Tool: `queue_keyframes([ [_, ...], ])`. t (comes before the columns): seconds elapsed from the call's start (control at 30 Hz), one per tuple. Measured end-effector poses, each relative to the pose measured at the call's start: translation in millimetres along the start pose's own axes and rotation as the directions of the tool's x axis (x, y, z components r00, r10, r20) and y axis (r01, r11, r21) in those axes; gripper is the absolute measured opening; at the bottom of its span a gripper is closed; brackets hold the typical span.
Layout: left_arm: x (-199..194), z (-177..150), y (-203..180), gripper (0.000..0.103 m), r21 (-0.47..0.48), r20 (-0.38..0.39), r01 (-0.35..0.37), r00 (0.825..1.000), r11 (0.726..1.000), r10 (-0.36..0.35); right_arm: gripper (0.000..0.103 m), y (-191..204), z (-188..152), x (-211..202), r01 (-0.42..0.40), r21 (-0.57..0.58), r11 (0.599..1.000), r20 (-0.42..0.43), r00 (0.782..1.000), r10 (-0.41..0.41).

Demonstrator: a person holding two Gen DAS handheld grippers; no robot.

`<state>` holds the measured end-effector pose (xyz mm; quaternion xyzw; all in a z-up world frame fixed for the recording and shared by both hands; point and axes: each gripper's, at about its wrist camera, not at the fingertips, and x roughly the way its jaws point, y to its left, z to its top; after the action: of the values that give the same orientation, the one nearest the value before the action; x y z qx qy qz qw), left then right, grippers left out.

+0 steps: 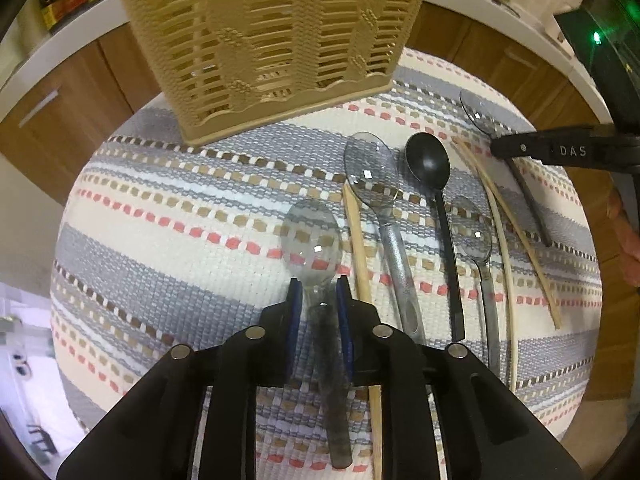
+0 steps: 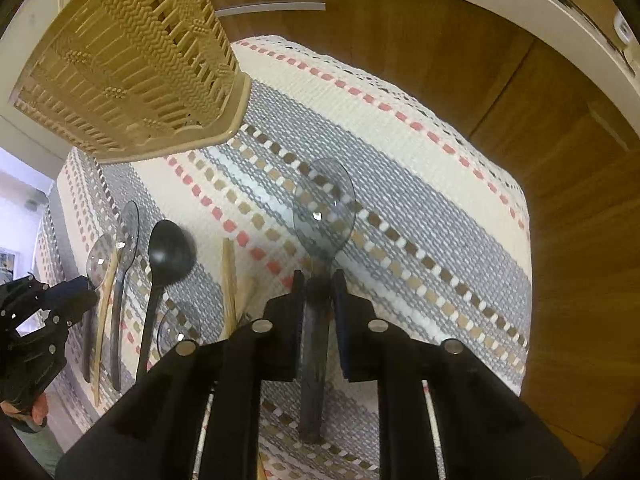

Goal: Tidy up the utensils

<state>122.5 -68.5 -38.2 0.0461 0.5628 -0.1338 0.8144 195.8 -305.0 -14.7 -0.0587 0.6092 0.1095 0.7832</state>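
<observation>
My left gripper [image 1: 319, 285] is shut on the neck of a clear plastic spoon [image 1: 311, 236], bowl pointing ahead, over the striped woven cloth [image 1: 180, 208]. My right gripper [image 2: 318, 278] is shut on another clear spoon [image 2: 324, 208] the same way. The tan slotted utensil basket [image 1: 272, 40] stands on the cloth beyond both; it also shows in the right wrist view [image 2: 132, 64]. On the cloth lie a black spoon [image 1: 430, 164], more clear spoons [image 1: 372, 172] and wooden chopsticks [image 1: 504, 216]. The right gripper also shows at the left wrist view's right edge [image 1: 560, 152].
The cloth covers a small table with its edges close on all sides. Wooden cabinet fronts [image 2: 520, 100] and a white countertop [image 2: 540, 4] stand behind. The other hand-held gripper [image 2: 40, 320] shows at the left of the right wrist view.
</observation>
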Motion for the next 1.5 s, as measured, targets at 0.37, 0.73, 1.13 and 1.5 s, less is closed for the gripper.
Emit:
queue_keyframes([
  [0.37,2.4,9.1,-25.9,0.01,0.04,0.005,-0.069,0.998,0.997,0.069,0.01,7.3,-2.2,-3.1,0.021,-0.034,0.999,0.038,0.999,-0.019],
  [0.73,-47.2,-4.0,-22.3,0.01,-0.008,0.255,0.041,0.966,0.999,-0.038,0.01,4.9,-37.5,-45.7,-0.102,-0.057,0.993,0.191,0.975,0.111],
  [1.13,-145.7,12.2,4.1,0.01,-0.066,0.687,0.234,0.716,0.97,-0.126,0.01,10.8,-36.7,-104.0,-0.257,-0.101,0.961,0.41,0.869,0.275],
  [1.5,-178.1,65.4,33.2,0.01,-0.132,0.877,0.265,0.481,0.955,-0.012,0.01,38.7,5.4,-153.7,-0.236,-0.162,0.958,0.649,0.706,0.284],
])
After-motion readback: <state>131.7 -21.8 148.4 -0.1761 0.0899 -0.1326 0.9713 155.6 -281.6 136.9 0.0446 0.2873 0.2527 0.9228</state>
